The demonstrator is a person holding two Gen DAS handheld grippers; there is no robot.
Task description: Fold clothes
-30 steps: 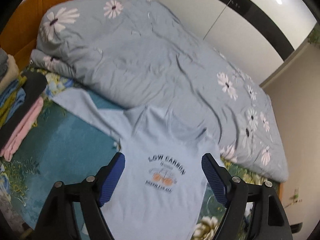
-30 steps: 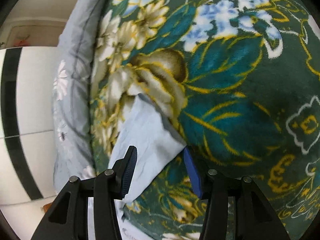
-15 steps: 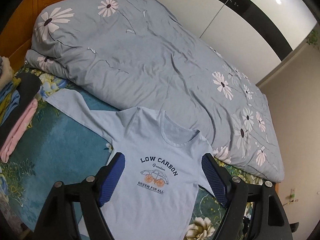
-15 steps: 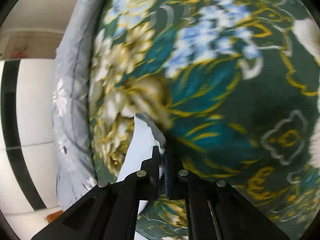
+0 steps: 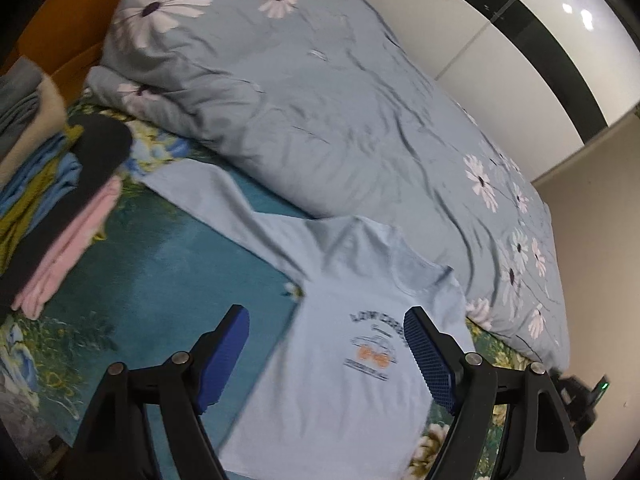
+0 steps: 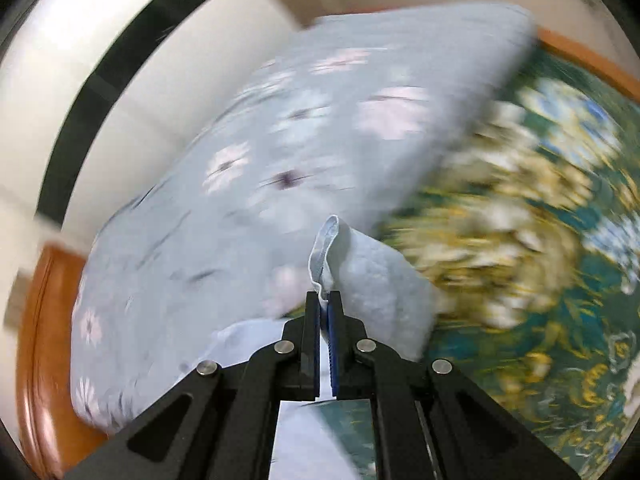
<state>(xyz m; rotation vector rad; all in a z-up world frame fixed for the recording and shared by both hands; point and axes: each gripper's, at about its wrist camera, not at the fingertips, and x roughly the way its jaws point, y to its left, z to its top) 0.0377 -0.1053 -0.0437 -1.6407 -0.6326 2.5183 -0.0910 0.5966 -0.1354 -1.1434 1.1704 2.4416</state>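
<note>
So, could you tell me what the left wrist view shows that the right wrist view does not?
Only the left wrist view shows the light blue T-shirt's printed chest, its collar, one sleeve spread out flat, the stack of folded clothes at the left edge, and the open left gripper above the shirt, holding nothing. Only the right wrist view shows the right gripper shut on a bunched edge of the shirt, lifted off the bed. Both show the daisy-print duvet, the green floral bedspread and the white wall with its black stripe.
</note>
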